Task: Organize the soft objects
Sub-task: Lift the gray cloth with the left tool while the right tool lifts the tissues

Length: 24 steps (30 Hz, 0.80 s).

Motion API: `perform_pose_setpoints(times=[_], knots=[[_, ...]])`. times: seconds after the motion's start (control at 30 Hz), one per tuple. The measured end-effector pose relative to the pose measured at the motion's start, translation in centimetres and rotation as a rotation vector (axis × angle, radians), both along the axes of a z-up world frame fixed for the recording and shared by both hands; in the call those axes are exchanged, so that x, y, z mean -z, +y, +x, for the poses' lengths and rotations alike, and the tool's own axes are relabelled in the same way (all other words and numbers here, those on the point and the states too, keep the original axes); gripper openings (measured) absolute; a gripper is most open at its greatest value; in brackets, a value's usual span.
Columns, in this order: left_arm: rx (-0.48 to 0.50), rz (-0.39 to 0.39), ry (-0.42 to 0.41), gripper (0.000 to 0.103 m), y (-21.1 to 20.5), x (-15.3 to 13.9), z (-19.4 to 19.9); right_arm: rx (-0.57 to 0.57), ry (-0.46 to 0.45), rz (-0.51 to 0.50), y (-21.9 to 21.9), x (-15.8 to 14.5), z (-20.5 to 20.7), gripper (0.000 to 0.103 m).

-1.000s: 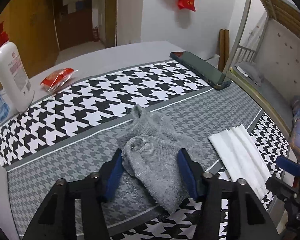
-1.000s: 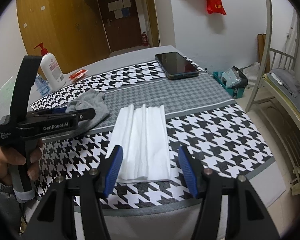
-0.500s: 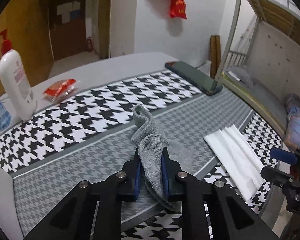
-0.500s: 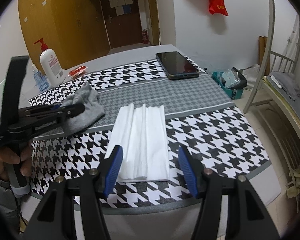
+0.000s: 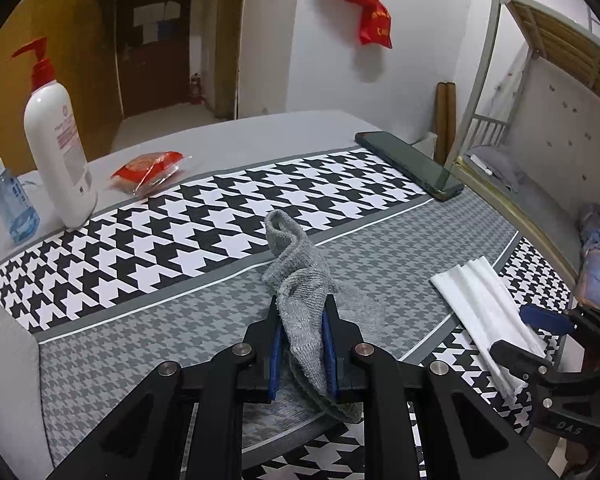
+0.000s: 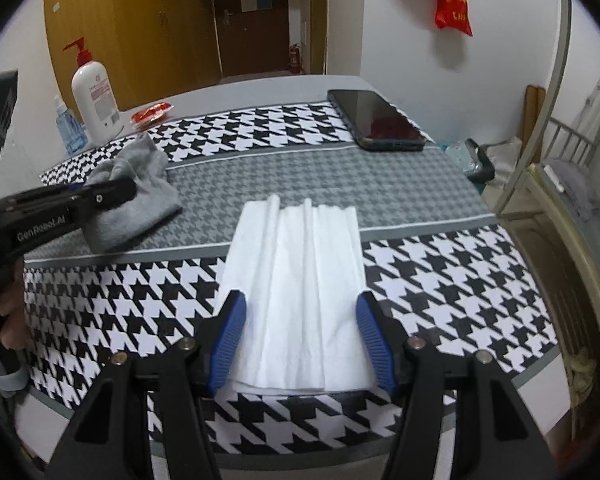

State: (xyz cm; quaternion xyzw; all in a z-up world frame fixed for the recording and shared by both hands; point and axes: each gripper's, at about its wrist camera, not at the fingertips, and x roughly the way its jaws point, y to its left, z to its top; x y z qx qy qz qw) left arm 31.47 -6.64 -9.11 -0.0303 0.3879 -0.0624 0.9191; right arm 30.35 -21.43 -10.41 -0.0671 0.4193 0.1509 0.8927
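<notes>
Left gripper, angled downward at lower centre, clamped the gray sock; right gripper gaped, seemingly astride the white tissue.

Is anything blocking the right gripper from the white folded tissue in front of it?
No. The right gripper is open with the white tissue already lying between its fingers; nothing else sits on it.

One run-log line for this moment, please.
left gripper: shut on grey sock | right gripper: open, straddling white tissue | tissue flat on table
</notes>
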Motion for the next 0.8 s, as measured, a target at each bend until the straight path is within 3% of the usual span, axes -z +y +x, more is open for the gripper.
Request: perform_pose_setpoints(times=[0.1, 0.3, 0.4, 0.47, 0.8], knots=[[-0.002, -0.001, 0.005, 0.018, 0.0, 0.1, 0.0, 0.008, -0.014, -0.006, 0.1, 0.1, -0.1, 0.062], [0.006, -0.005, 0.014, 0.018, -0.2, 0.3, 0.4, 0.031, -0.044, -0.012, 0.3, 0.3, -0.5, 0.052], [0.012, -0.002, 0.011, 0.018, -0.5, 0.3, 0.3, 0.036, -0.055, -0.007, 0.9, 0.3, -1.1, 0.033], [0.016, -0.002, 0.005, 0.018, -0.6, 0.2, 0.3, 0.041, -0.068, -0.016, 1.4, 0.3, -1.5, 0.015], [0.028, -0.015, -0.015, 0.018, -0.7, -0.3, -0.2, 0.124, -0.136, 0.006, 2.0, 0.8, -2.7, 0.009]])
